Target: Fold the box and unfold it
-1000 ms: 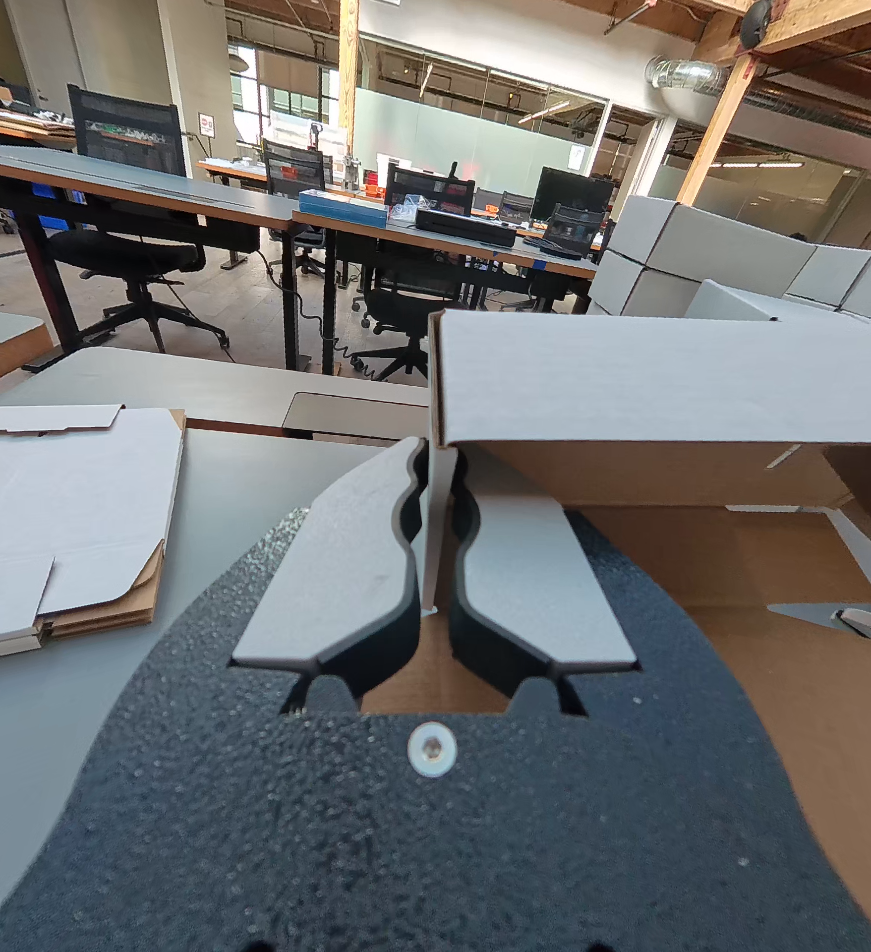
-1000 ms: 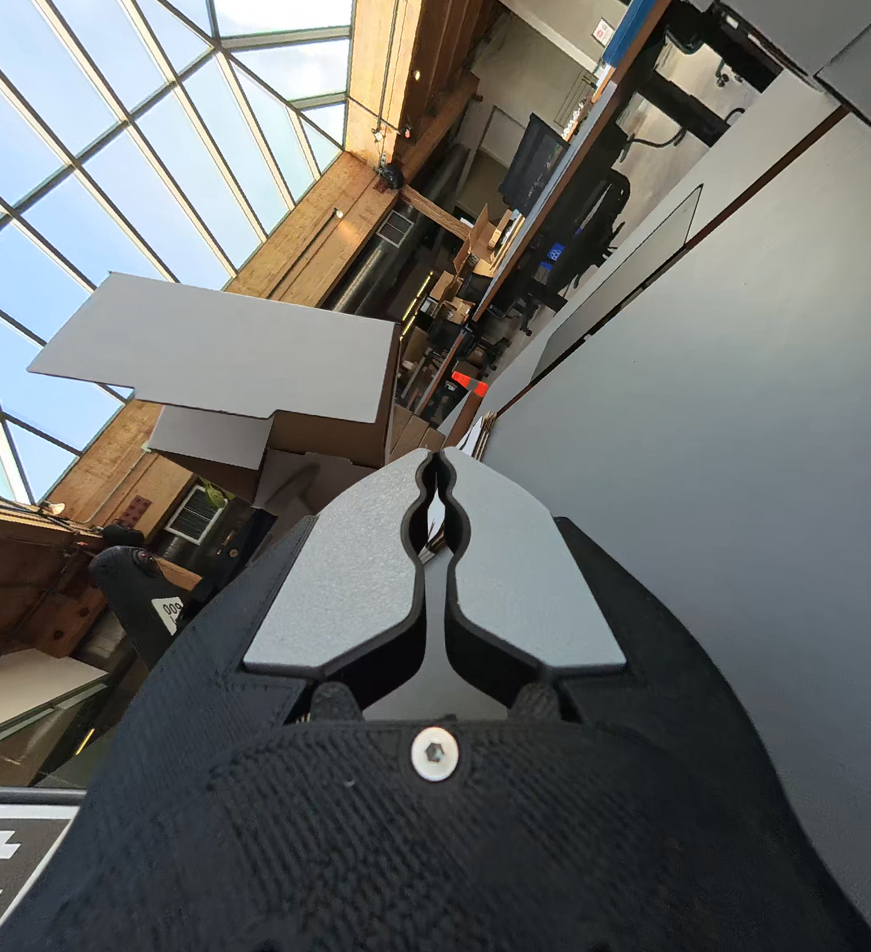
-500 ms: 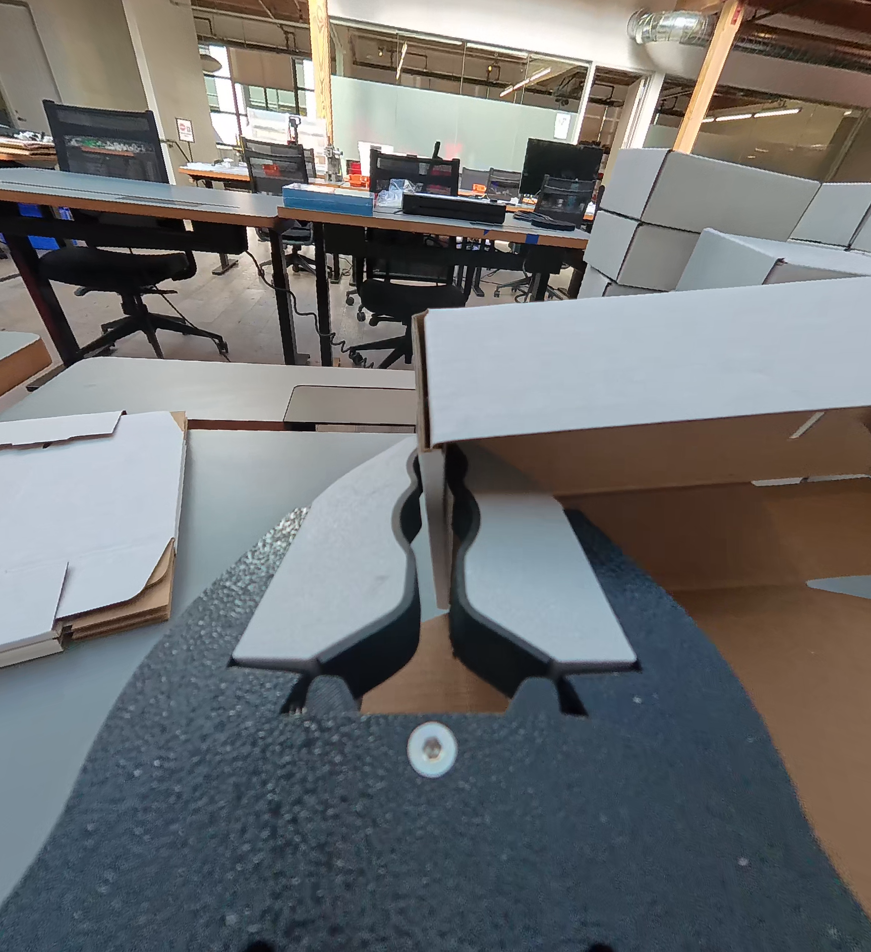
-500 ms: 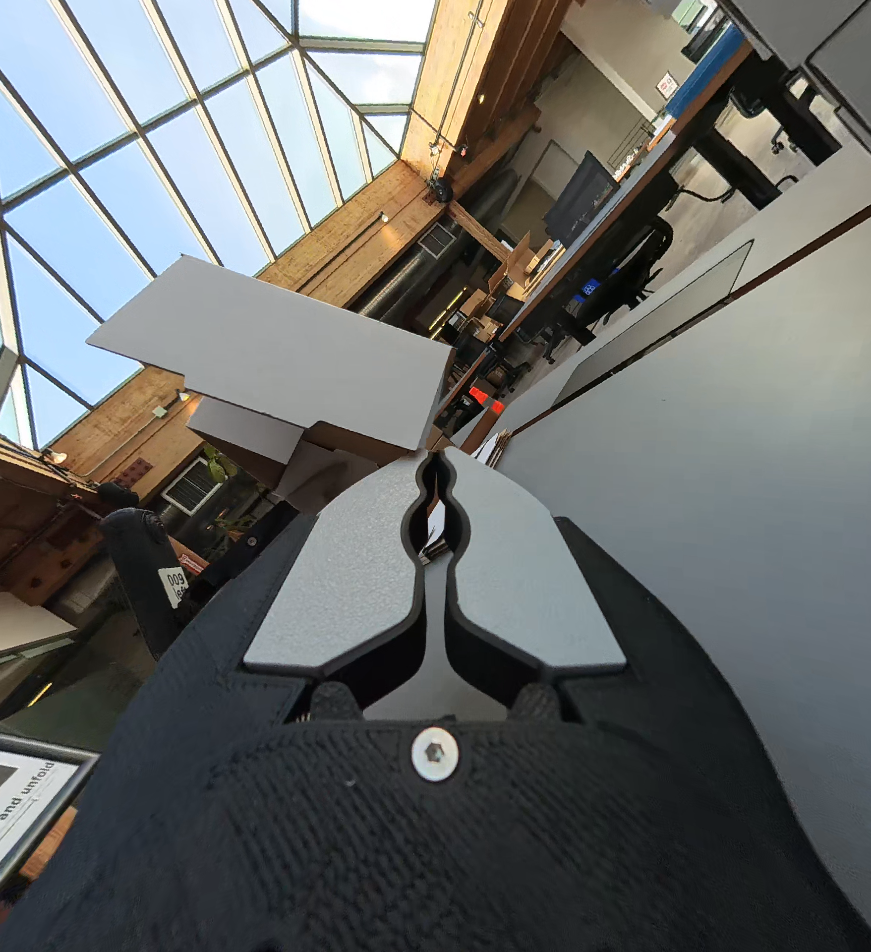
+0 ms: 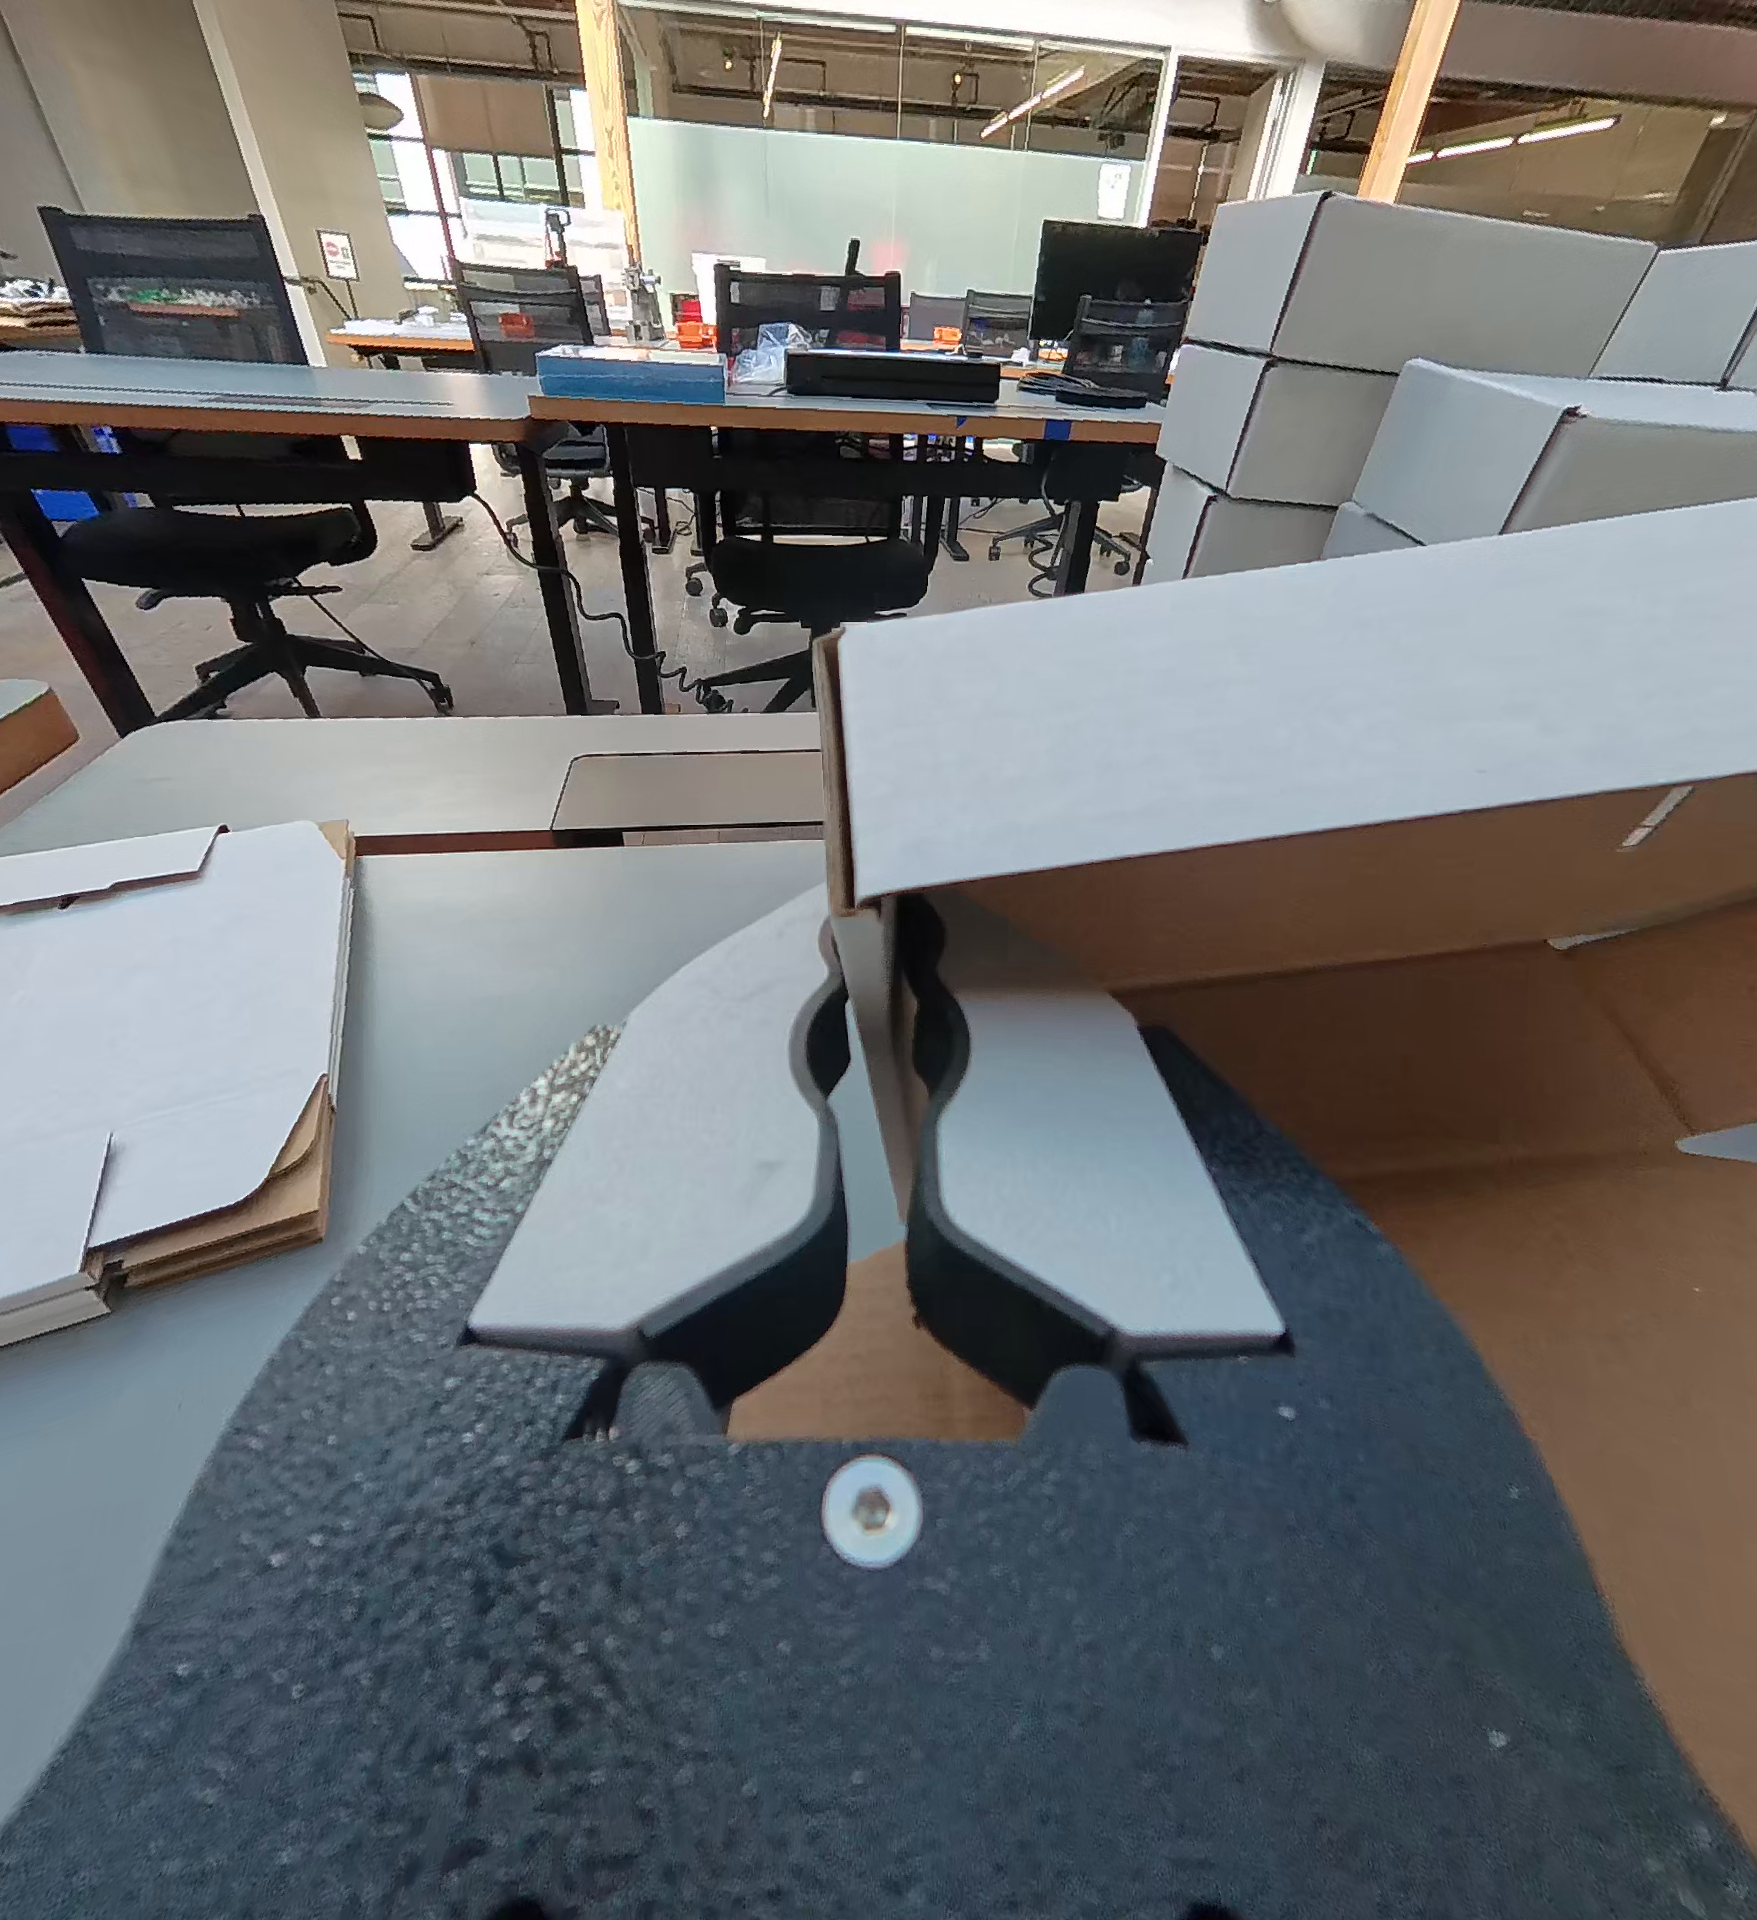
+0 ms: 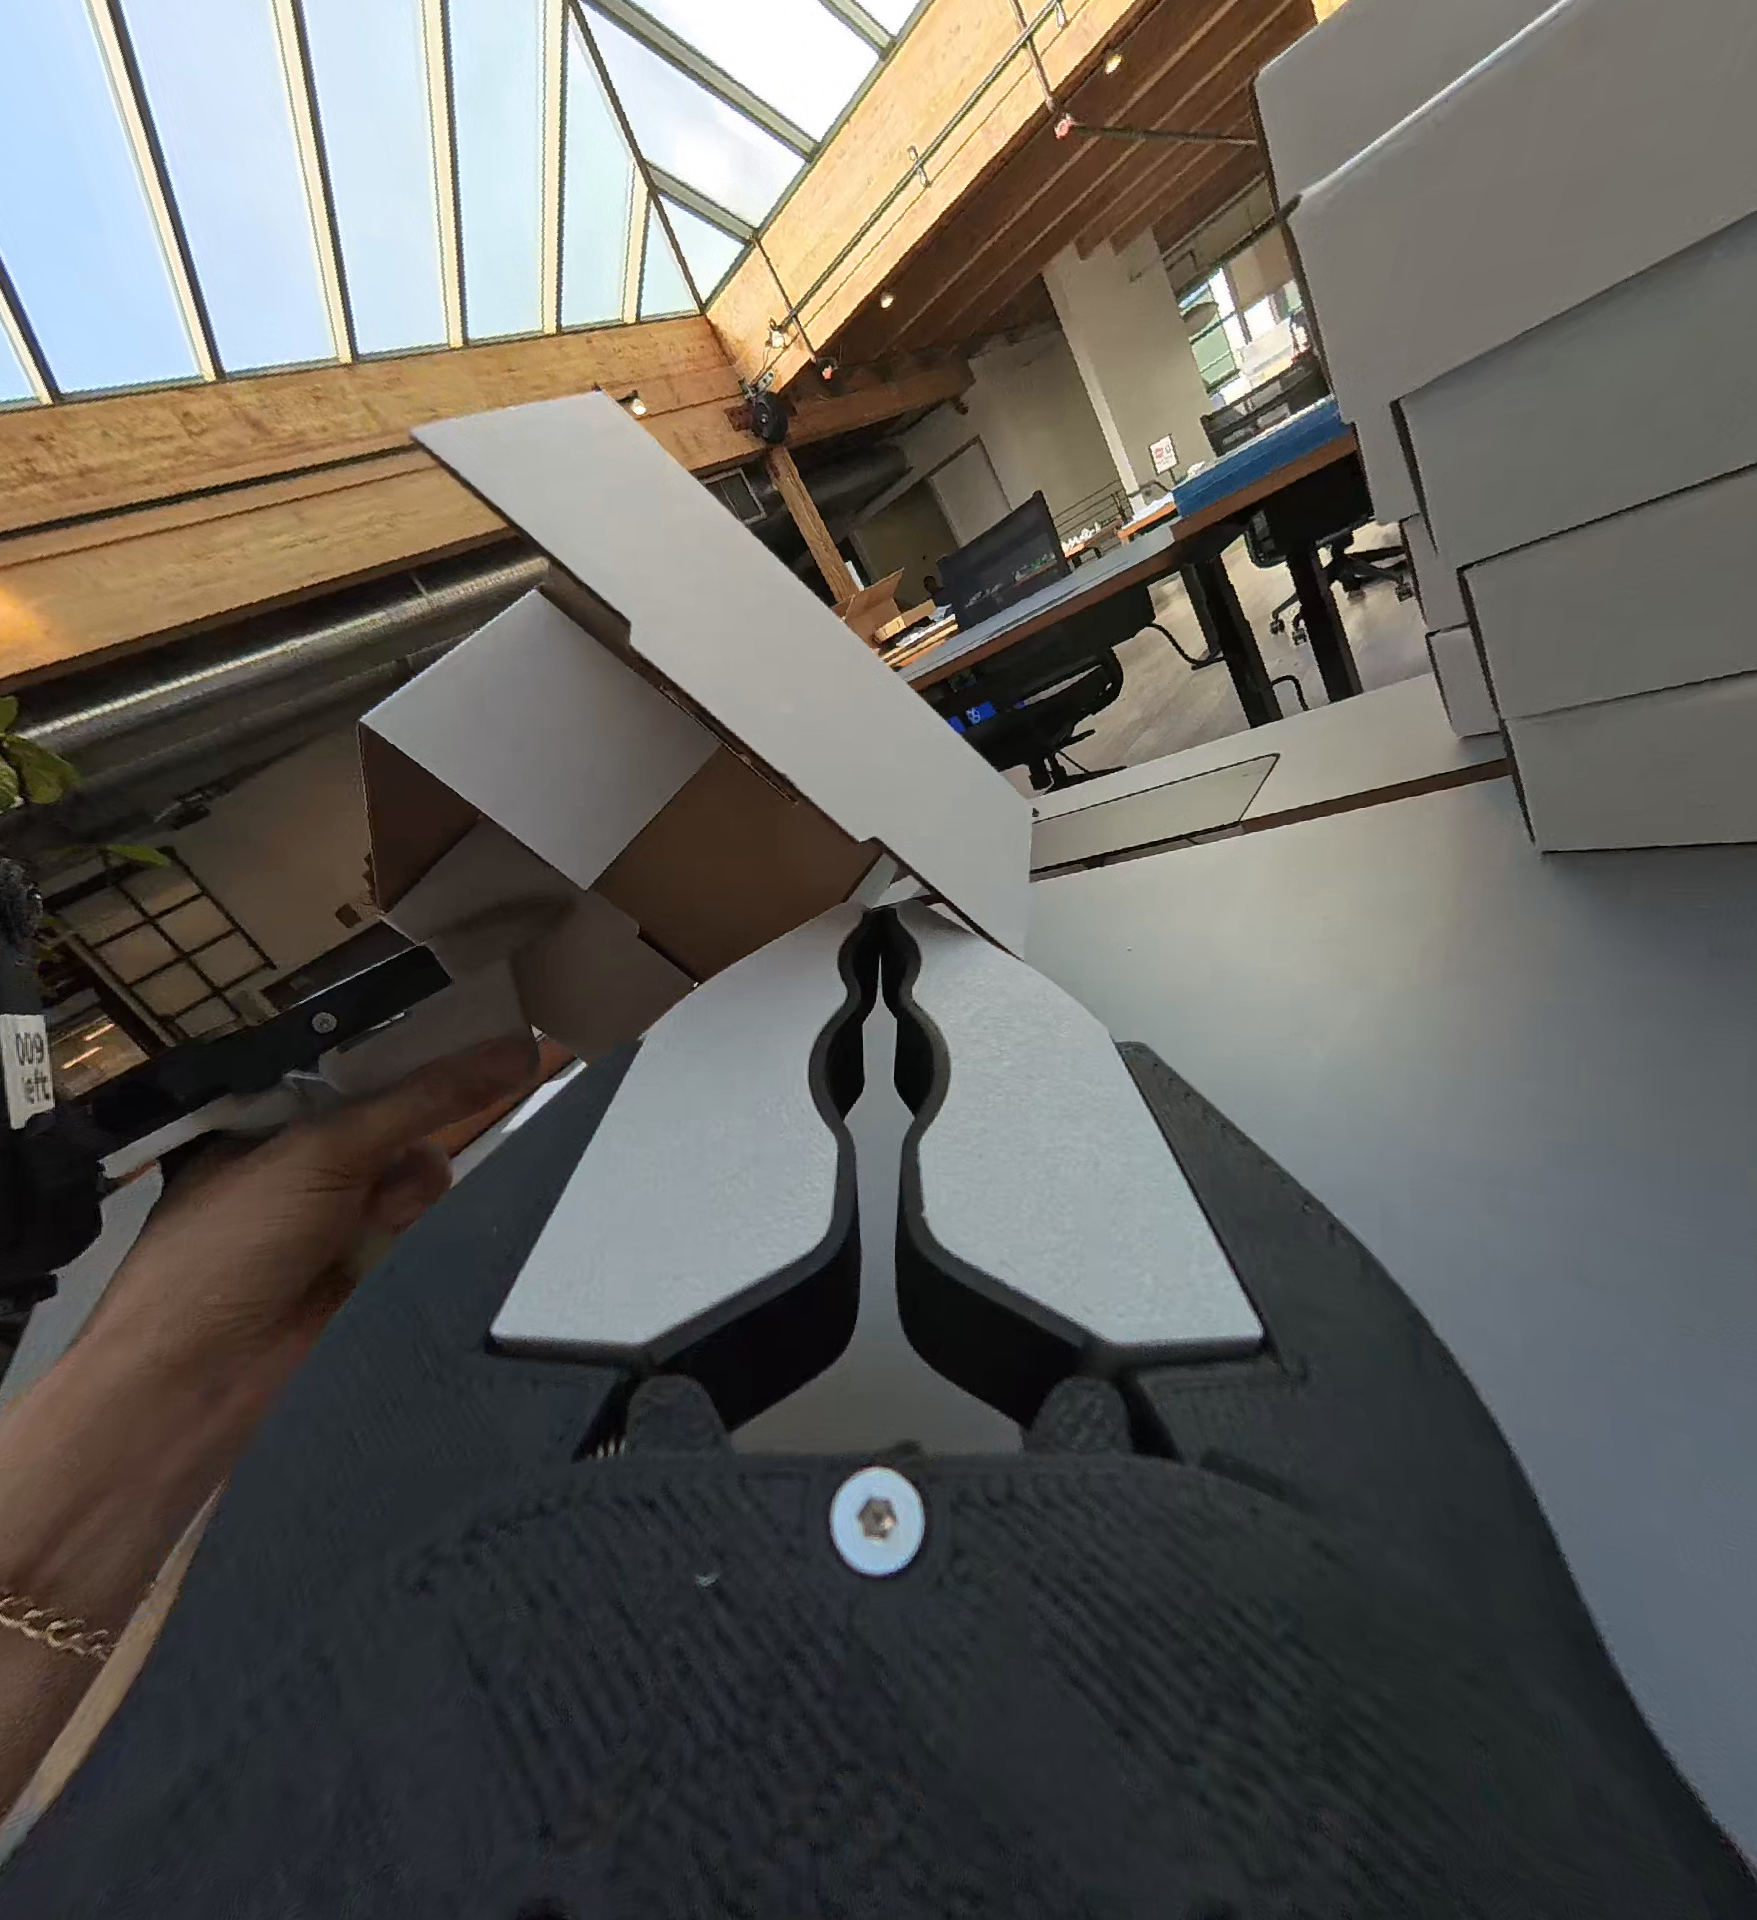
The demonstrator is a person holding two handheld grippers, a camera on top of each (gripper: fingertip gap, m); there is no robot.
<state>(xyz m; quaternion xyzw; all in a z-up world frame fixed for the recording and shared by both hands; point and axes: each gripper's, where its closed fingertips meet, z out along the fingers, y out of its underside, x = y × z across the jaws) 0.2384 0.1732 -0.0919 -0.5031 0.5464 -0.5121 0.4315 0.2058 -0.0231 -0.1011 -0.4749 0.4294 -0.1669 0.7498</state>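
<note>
Presently: left gripper (image 5: 876,971) clenched on side flap of half-folded white cardboard box (image 5: 1321,717), held above grey table (image 5: 500,966). Right gripper (image 6: 879,935) pressed closed, empty, beneath box panel. Judged light, stiff, crease-prone; grip flap edges near fold lines.

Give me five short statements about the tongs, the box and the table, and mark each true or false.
1. The left tongs are clamped on a wall of the box. True.
2. The right tongs are wide open. False: they are shut, with nothing visibly between them.
3. A stack of flat box blanks lies on the table. True.
4. The box is white inside. False: brown inside, white outside.
5. Folded white boxes are stacked behind. True.
</note>
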